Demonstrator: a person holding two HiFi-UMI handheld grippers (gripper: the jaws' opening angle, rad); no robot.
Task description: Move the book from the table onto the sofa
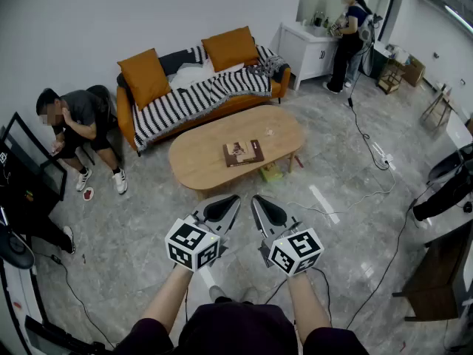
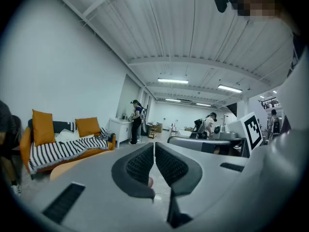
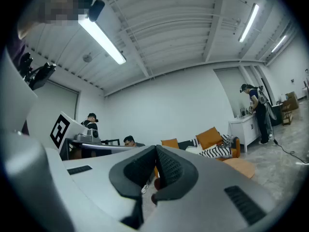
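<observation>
We hold left gripper (image 1: 222, 214) and right gripper (image 1: 264, 211) clenched and empty, side by side, book (image 1: 243, 152) on table (image 1: 199, 161), sofa (image 1: 222, 106) beyond

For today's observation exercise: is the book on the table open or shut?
Shut, it seems. The book lies flat on the table, cover up, no spread pages showing.

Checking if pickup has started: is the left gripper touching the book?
Apart. Head view shows the left gripper over floor, short of the book on the table.
</observation>
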